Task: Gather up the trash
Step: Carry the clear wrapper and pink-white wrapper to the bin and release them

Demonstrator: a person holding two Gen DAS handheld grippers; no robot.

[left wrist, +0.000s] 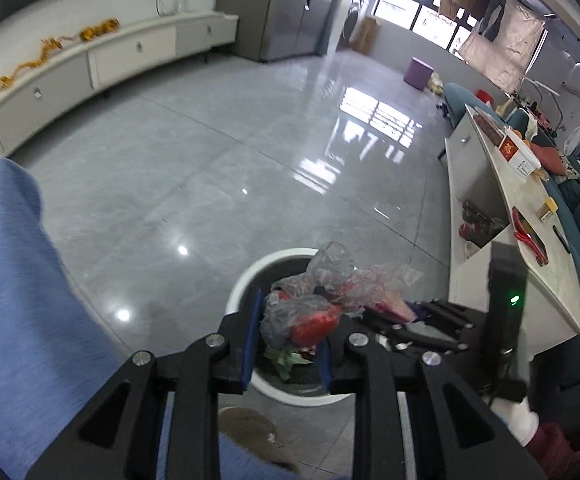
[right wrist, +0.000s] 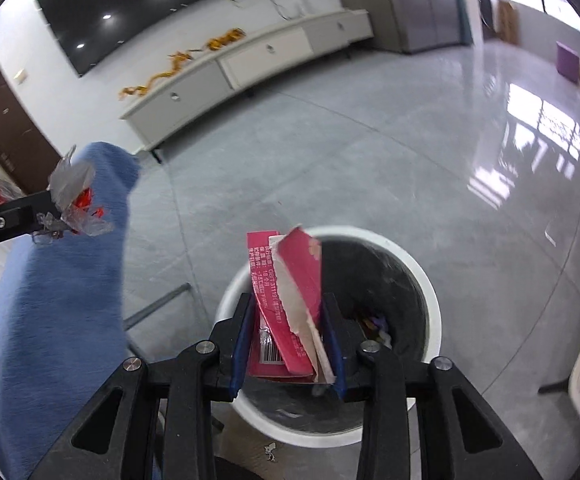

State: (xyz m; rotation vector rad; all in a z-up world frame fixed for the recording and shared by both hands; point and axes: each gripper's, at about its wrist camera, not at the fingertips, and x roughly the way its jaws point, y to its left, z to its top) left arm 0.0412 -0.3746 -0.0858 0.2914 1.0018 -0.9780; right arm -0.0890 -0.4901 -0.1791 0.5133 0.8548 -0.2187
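A: Nearest the left camera, what does the left gripper (left wrist: 288, 338) have?

B: It is clenched on one crumpled clear plastic wrapper (left wrist: 309, 312) with red print. The wrapper sits between the blue pads and bulges up past the fingertips. It hangs over the open mouth of the white bin (left wrist: 246, 280).

A: And the right gripper (right wrist: 288, 340)?

B: It grasps one torn pink carton (right wrist: 286, 292), flattened, standing upright between the pads and sticking up above the fingertips. That too is over the bin's near rim. Inside the bin a dark liner holds a few scraps, too small to count.

A: So, counted?

B: Two grippers, two pieces of trash held, one bin. In the right view the left gripper shows at the left edge with its wrapper, in front of a blue sleeve (right wrist: 58, 280).

A: Farther out?

B: The grey tiled floor (left wrist: 218, 168), one bench (left wrist: 537, 240) at the right with boxes on it, then one long white cabinet (right wrist: 250, 64) along the far wall.
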